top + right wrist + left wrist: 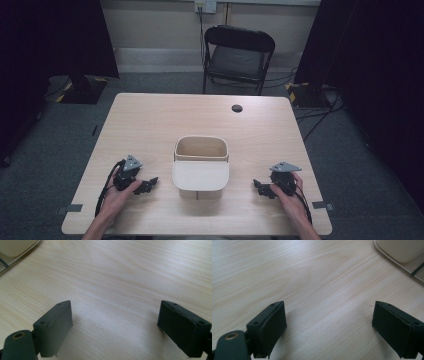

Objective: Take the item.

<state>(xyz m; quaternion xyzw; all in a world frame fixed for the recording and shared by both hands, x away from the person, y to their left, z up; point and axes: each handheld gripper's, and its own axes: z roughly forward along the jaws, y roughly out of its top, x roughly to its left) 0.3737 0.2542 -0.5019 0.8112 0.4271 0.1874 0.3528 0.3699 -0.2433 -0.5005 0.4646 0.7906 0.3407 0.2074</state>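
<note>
High view: both claws (pixel 150 183) (pixel 258 186) wide open, empty, flanking cream bin (pixel 201 167), nothing between.

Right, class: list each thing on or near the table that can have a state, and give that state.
Left gripper: fingers open, nothing between them.
Right gripper: fingers open, nothing between them.
Bin: upright, uncovered.
Lid: off, lying against the bin's near side.
Folding chair: unfolded, unoccupied.

Each black tool (pixel 146 185) (pixel 261 188) carries a grey 3-cornered plate, 2 flat jaws — trailing black cable.
</note>
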